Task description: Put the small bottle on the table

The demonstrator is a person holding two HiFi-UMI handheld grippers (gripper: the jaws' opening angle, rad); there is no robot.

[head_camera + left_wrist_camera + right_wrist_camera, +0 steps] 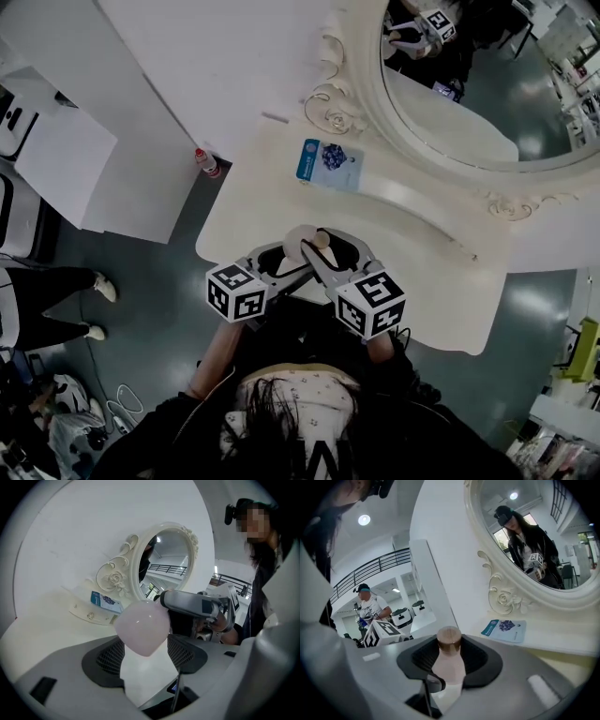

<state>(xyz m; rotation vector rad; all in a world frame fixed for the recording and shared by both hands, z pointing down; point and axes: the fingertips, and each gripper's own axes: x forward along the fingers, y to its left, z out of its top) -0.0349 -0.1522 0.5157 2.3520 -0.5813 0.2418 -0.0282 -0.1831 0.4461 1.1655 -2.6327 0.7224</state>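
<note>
Small bottle (312, 242) hangs over the cream table's (431, 253) near edge, opposite the ornate mirror (450, 94), with grey-green floor (141, 272) around. The left claw (146, 639) pinches its pink base in front of the mirror. The right claw (449, 656) clamps its body, and a blue card (505, 631) lies below the mirror.

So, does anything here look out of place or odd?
One thing: the small bottle sits between the fingers of both the right gripper and the left gripper at once, odd for so small a thing. The blue packet by the mirror lies flat. Nothing looks spilled or broken.
</note>
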